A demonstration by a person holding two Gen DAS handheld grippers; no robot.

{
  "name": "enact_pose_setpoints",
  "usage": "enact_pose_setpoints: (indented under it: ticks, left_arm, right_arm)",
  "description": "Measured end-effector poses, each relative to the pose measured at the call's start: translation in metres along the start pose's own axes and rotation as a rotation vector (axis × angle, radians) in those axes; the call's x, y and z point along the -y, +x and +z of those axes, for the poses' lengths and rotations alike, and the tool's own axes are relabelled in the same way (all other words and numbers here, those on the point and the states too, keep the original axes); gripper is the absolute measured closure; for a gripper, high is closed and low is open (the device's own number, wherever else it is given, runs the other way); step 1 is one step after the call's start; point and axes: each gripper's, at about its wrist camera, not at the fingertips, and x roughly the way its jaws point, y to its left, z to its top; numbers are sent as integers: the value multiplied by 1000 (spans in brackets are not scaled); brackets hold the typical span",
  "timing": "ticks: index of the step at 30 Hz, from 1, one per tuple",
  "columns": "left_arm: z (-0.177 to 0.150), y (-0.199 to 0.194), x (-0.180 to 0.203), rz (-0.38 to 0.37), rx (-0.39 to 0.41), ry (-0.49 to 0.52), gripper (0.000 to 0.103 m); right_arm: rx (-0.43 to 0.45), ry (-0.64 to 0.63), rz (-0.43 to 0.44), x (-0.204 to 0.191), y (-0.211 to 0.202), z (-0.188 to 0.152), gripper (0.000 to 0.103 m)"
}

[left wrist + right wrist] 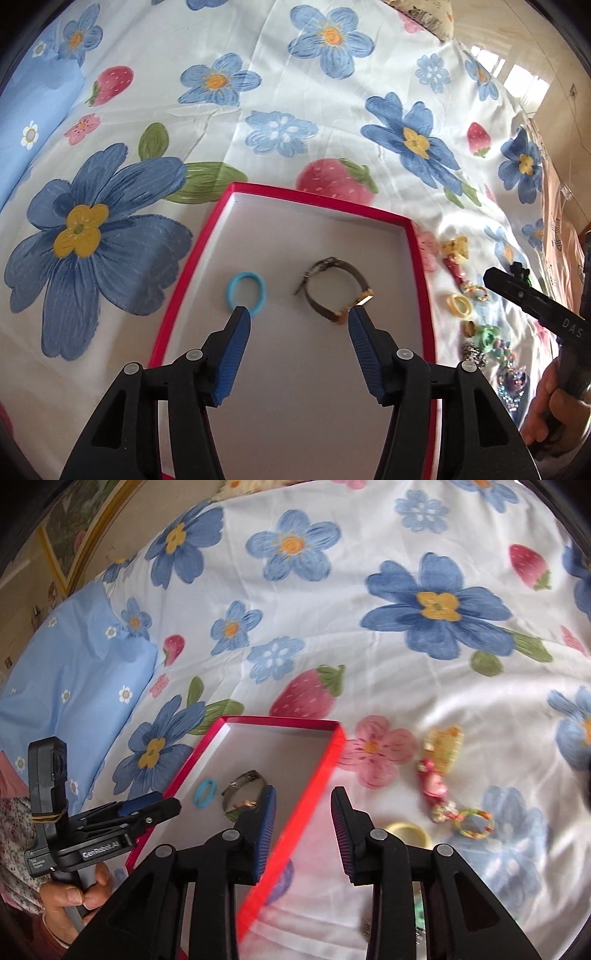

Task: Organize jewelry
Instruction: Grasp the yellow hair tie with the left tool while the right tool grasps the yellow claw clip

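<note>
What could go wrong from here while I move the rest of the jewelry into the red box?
1. The right gripper hangs open over the red box's right wall; dropping lower could knock or tip it on the soft floral bedsheet.
2. The left gripper is open just above the watch and blue hair tie; it may drag them.
3. The loose jewelry lies crowded, so a grab could snag a neighbour.

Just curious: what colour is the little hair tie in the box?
Light blue; the hair tie shows best in the left wrist view.
</note>
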Motion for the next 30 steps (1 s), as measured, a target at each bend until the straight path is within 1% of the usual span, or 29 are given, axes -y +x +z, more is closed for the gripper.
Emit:
enact_pose_setpoints:
  ticks: [5,9,17,23,30]
  left_arm:
    - [0,-5,20,-38,2,34,47]
    - [0,-5,41,-63,-8,83,47]
    - [2,6,80,-94,-34,171,47]
    - [7,28,114,-109,-62,253,48]
    - [15,74,147,-117,-117,309,49]
  right_arm:
    - [15,55,-47,32,-17,-8,69]
    - [28,85,-76,53,-28,-11,69]
    - [44,110,-98,78,-37,-12,69]
    - [41,128,-98,96,-32,-6,69]
    - [19,147,-59,110,-8,12,70]
